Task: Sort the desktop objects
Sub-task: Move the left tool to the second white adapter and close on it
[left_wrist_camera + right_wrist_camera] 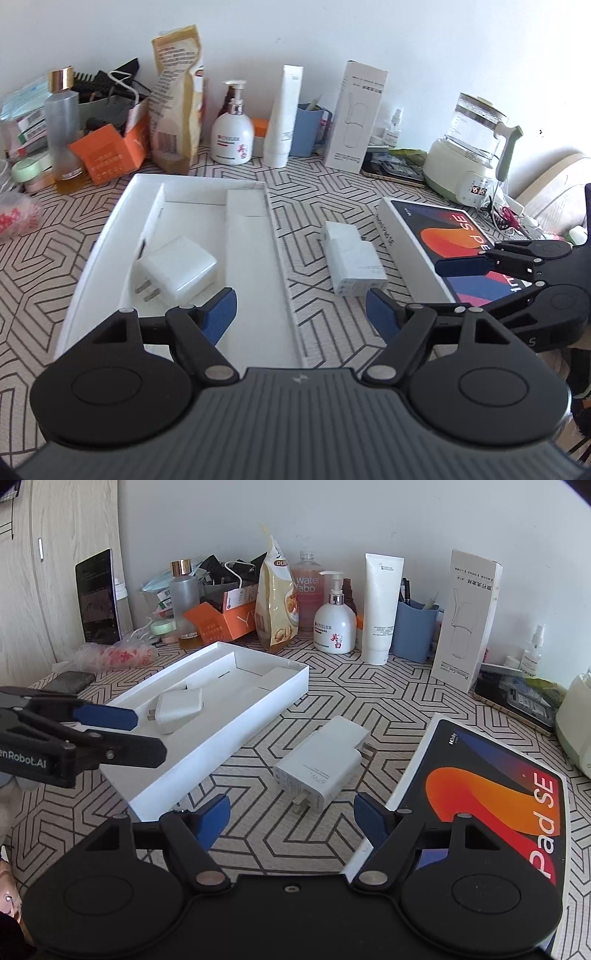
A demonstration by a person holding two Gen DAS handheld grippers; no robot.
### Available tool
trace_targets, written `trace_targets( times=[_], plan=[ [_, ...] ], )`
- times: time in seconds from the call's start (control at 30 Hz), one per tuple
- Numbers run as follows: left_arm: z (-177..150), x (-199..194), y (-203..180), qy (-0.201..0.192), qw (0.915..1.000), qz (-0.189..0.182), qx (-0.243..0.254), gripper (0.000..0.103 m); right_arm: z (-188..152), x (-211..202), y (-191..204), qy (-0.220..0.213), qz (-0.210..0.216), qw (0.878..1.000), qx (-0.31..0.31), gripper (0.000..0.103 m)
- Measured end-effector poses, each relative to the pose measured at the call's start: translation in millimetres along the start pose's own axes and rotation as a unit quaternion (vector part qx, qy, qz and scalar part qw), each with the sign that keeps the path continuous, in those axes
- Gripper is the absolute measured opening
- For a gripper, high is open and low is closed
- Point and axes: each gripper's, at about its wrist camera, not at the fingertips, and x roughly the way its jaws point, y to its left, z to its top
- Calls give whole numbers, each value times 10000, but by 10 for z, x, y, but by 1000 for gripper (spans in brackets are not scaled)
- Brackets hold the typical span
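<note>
Both grippers hang above the counter [332, 686] with jaws spread wide and nothing between them. One white charger [177, 271] already lies inside the open white box tray [110, 236], prongs toward the near wall. A second white charger [323, 762] lies loose on the counter between the tray and the Pad SE box lid [491, 805], just ahead of the right gripper [291, 821].

Risks, as judged:
- The loose charger's smooth, hard shell may slip or pivot under an off-centre pinch; its prongs point toward the gripper.
- The left gripper [301, 314] straddles the tray's right wall; a careless descent could tip or shove the light cardboard tray.
- The lid sits close beside the right finger; contact could drag it.
</note>
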Motion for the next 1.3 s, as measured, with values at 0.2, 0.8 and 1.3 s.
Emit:
trace_targets(
  times=[0.2, 0.8, 1.3],
  plan=[
    [135, 365, -362, 230, 9992, -141, 279, 77, -57, -92, -323, -185, -43, 9997, 176, 79],
    [263, 1140, -502, 915, 9945, 287, 422, 59, -308, -384, -733, -642, -149, 9958, 633, 79],
    [301, 1094, -533, 526, 9970, 442, 355, 42, -259, -110, -940, -315, -165, 9966, 737, 79]
  ],
)
